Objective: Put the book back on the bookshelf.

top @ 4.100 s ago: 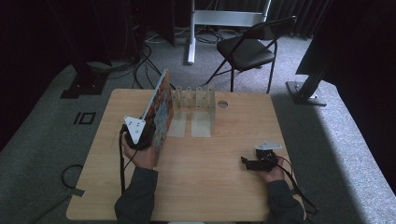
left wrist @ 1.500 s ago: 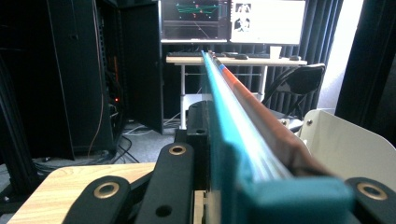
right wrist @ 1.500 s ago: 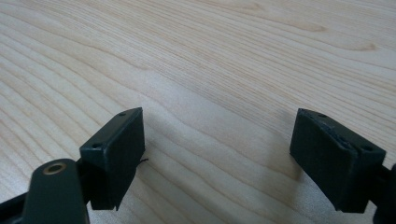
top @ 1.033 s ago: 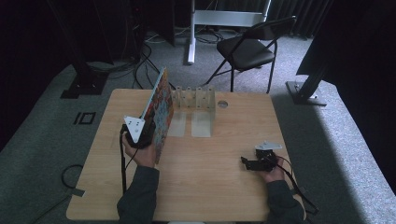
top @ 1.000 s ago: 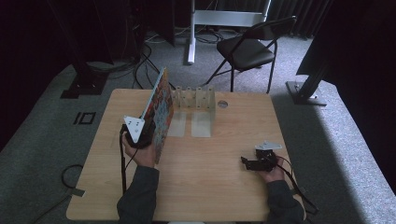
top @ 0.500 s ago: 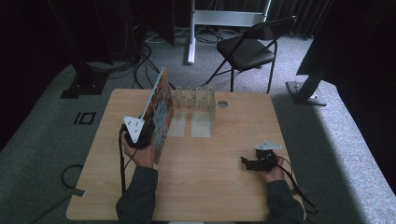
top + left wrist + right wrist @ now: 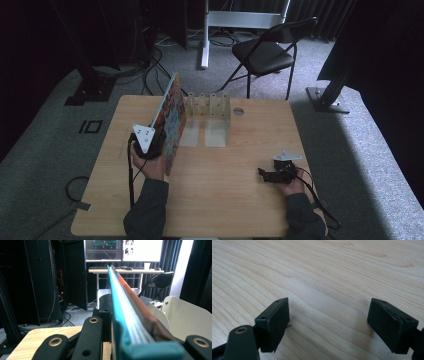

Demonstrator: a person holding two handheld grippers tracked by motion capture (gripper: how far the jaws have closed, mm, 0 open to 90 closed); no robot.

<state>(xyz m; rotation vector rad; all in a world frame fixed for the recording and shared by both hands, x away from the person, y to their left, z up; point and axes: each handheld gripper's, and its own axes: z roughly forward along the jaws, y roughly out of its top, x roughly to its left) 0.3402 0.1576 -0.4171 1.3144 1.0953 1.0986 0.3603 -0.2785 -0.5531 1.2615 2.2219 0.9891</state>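
Observation:
A thin, colourful picture book (image 7: 171, 117) stands on edge on the left half of the wooden table (image 7: 235, 200), running from my left hand toward the far side. My left gripper (image 7: 159, 145) is shut on the book's near end. In the left gripper view the book (image 7: 130, 312) shows edge-on, teal cover and reddish spine running away between the jaws. Just past its far end stands a white slotted rack (image 7: 209, 106); its white wall (image 7: 186, 315) shows to the right. My right gripper (image 7: 264, 175) rests low at the table's right front, jaws wide open (image 7: 328, 315) over bare wood.
A small round hole (image 7: 238, 112) sits in the table beside the rack. Beyond the table stand a black folding chair (image 7: 265, 52), a white stand (image 7: 220, 25) and cables on grey carpet. A desk with monitors (image 7: 125, 250) is farther back.

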